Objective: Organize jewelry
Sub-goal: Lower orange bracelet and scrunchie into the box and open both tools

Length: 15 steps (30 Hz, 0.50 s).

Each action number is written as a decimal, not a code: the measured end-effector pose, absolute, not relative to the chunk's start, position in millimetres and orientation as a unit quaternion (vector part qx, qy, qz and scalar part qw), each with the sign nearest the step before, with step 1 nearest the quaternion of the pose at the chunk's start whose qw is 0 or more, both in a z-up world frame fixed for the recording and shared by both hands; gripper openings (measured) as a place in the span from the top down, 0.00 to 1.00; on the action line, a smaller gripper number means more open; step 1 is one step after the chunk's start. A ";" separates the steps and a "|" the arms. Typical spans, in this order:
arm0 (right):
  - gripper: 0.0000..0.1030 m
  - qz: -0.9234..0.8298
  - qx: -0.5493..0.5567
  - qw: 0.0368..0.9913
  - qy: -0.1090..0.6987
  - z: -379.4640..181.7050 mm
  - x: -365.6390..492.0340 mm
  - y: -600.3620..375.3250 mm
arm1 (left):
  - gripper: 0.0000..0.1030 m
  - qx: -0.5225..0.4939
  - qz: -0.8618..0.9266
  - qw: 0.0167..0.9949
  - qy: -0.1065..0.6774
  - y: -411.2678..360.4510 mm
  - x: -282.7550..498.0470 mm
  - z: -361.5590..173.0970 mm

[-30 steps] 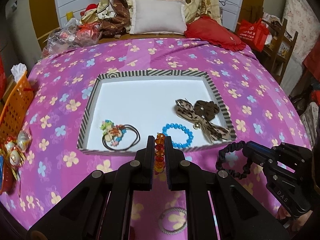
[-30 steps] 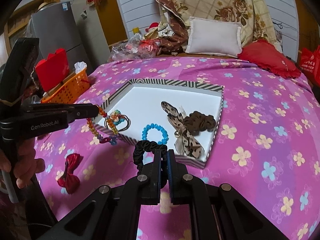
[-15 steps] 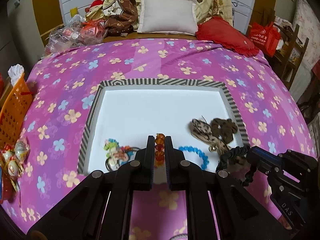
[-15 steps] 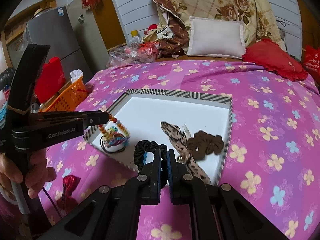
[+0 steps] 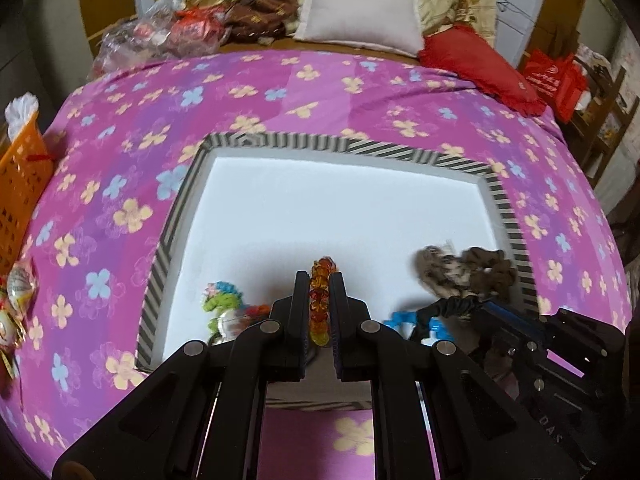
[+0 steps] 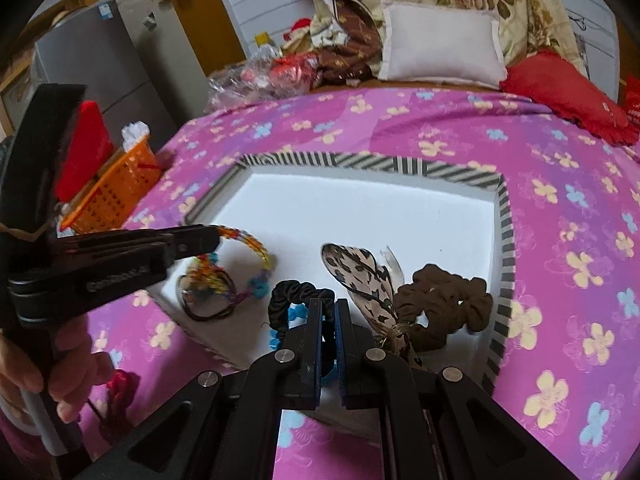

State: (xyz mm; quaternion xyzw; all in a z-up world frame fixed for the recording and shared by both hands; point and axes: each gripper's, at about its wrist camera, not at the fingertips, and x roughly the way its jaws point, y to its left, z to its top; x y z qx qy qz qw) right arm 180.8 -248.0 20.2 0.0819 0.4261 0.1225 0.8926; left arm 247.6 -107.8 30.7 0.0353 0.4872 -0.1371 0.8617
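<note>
Two pieces are clamped over the striped tray (image 5: 344,146): amber bracelet (image 5: 320,304) in left tongs (image 5: 319,308), black scrunchie (image 6: 298,294) in right tongs (image 6: 328,320). Released at 6 o'clock, tangling is risked.

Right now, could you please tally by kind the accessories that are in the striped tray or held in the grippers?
Beaded bracelets: 2, amber beaded bracelet in the left gripper, blue beaded bracelet.
Scrunchies: 2, black scrunchie in the right gripper, brown scrunchie.
Leopard-print bows: 1.
Hair ties with colourful charms: 1 cluster; ties uncountable.
Total: 6, over the striped tray.
</note>
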 end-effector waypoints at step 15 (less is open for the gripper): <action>0.84 0.082 0.049 0.884 0.457 -9.2 188.7 -245.2 | 0.90 0.022 -0.083 0.849 0.521 -82.3 260.2 -10.5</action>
